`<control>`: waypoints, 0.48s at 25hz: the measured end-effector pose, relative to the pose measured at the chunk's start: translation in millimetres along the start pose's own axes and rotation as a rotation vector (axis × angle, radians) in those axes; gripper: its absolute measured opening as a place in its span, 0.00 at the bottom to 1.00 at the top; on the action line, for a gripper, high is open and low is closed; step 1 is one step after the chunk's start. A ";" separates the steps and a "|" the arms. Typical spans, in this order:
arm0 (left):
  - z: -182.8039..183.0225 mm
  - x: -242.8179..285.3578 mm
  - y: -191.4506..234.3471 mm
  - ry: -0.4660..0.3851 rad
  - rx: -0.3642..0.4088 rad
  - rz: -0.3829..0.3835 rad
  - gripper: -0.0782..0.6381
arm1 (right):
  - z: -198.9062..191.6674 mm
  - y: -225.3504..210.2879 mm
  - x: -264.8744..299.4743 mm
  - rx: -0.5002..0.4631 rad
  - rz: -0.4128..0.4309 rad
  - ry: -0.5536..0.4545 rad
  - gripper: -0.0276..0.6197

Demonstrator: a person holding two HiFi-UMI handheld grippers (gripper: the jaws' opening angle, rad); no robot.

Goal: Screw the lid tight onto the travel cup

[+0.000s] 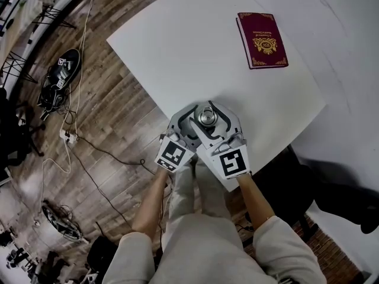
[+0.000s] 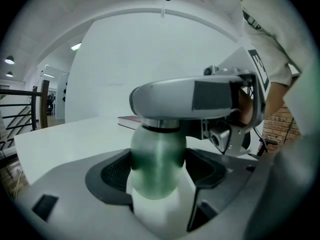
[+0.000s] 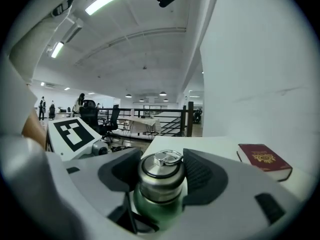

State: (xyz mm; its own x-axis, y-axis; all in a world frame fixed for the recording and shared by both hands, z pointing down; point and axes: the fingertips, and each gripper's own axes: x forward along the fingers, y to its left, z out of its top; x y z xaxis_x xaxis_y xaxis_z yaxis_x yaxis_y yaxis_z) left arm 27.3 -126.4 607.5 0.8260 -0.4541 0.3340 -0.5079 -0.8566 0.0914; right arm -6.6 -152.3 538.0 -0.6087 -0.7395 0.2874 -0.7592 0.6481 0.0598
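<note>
Where one white square table (image 1: 195,58) fills the scene, two grey two-jaw tools, the left gripper (image 2: 157,171) and the right gripper (image 3: 161,180), meet at its near corner. One burgundy booklet with gold print (image 1: 262,40) lies flat at the far right, well apart. One green metal travel cup (image 2: 159,154) stands upright at that near corner, its body clamped by the left gripper. The right gripper's pads press on the cup's one round steel lid (image 3: 161,170).

Maroon booklet (image 1: 262,40) flat on white table (image 1: 177,46), cables (image 1: 67,136) across wooden floor (image 1: 118,105).
</note>
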 end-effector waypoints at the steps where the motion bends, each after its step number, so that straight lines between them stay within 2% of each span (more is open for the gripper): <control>1: 0.4 -0.4 -0.2 0.001 0.002 -0.002 0.56 | 0.7 -1.1 -0.5 0.007 -0.033 -0.004 0.44; 7: -0.3 0.5 -0.1 -0.005 -0.007 -0.003 0.56 | 1.6 -7.0 0.3 0.033 -0.159 -0.030 0.44; 12: 0.3 -0.7 0.9 -0.009 -0.007 -0.005 0.56 | 3.5 -6.9 0.9 0.060 -0.183 -0.044 0.45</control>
State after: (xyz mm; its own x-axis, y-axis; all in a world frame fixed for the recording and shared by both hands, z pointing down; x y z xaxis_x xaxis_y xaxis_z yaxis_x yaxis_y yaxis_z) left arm 26.3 -127.0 607.1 0.8309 -0.4517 0.3248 -0.5050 -0.8574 0.0995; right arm -2.8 -158.1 534.5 -0.4678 -0.8521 0.2347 -0.8696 0.4912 0.0499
